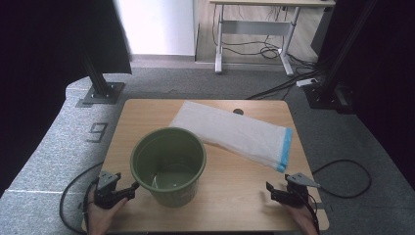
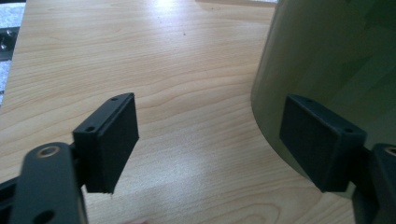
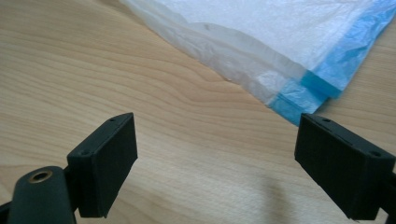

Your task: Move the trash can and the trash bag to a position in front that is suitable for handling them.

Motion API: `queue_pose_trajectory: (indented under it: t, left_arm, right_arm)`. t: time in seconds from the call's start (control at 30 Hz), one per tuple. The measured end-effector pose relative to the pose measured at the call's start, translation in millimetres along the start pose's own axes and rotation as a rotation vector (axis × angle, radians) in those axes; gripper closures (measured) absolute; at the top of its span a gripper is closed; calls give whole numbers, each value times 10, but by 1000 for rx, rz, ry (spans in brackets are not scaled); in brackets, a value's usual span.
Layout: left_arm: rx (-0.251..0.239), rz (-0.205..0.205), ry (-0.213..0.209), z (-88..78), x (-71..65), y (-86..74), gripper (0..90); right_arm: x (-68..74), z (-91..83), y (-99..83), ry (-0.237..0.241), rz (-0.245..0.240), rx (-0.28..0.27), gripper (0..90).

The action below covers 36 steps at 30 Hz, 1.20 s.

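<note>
left tongs [image 1: 128,192] spread beside green bucket [image 1: 169,164], right tongs [image 1: 275,192] spread near white bag [image 1: 230,132], nothing held

Upright green bucket [image 1: 168,165] beside a flat white blue-edged bag [image 1: 235,134].

Lab: camera-rig posts [image 1: 100,78], floor cables [image 1: 274,88]

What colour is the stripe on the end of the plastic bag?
Blue stripe, clearest in the right gripper view.
</note>
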<state>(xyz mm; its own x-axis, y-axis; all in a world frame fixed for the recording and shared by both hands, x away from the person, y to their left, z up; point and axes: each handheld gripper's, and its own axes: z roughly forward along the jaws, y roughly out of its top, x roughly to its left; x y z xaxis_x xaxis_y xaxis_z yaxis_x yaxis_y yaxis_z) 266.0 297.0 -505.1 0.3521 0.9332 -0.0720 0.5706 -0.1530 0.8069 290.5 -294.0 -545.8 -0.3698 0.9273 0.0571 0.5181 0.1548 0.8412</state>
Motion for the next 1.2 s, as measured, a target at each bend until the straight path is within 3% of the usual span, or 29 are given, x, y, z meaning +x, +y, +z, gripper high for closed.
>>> queue_pose_trajectory:
  t: [0.17,0.27,0.5,0.6,0.7,0.83,1.0,1.2]
  left_arm:
    - [-32,31,-62,-129,20,-18,165]
    - [-55,61,-135,-219,-25,-41,159]
    - [-24,196,-283,-233,-378,-16,140]
    - [-25,232,-332,-187,-534,37,141]
    - [15,282,-328,-102,-661,112,134]
    - [22,294,-348,-20,-729,159,129]
    - [9,291,-336,115,-775,242,125]
    - [8,309,-360,295,-837,364,130]
  right_arm:
    - [-63,-105,42,-9,25,-27,126]
    - [-111,-115,46,-13,36,-32,125]
    - [-165,-32,113,-17,26,-36,124]
    - [-177,-5,143,-15,31,-41,124]
    - [-194,10,141,-1,23,-33,124]
    - [-204,6,119,2,15,-26,125]
    - [-179,-31,81,4,1,-20,126]
    - [-149,-104,7,-18,-18,-8,129]
